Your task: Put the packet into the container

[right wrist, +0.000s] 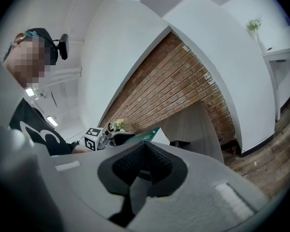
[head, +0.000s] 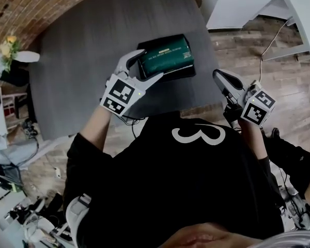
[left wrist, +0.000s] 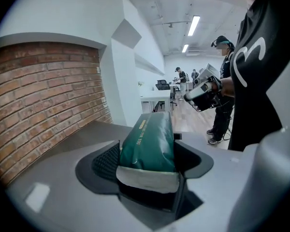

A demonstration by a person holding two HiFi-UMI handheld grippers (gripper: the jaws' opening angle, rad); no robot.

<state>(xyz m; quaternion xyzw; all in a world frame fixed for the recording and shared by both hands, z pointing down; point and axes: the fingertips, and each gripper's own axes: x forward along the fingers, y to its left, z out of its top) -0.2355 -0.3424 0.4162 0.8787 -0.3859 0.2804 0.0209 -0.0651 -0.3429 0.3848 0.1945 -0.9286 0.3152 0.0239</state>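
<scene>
Nearest the camera, the left tongs [head: 142, 69] were clamped on the near end of the packet [head: 168, 55], jaws wide, one pad on each long side. The right tongs [head: 217, 75] hung empty with jaws together at about 4 o'clock from the packet, by the edge of the tabletop [head: 82, 61]. The packet lay over the black container [head: 189, 72], whose rim showed at its 5 o'clock; whether it rested inside could not be told. It looked like a soft, puffy foil pouch, probably light and slick. Gripping the full body, not the flat white seal, seemed safest against slipping.
</scene>
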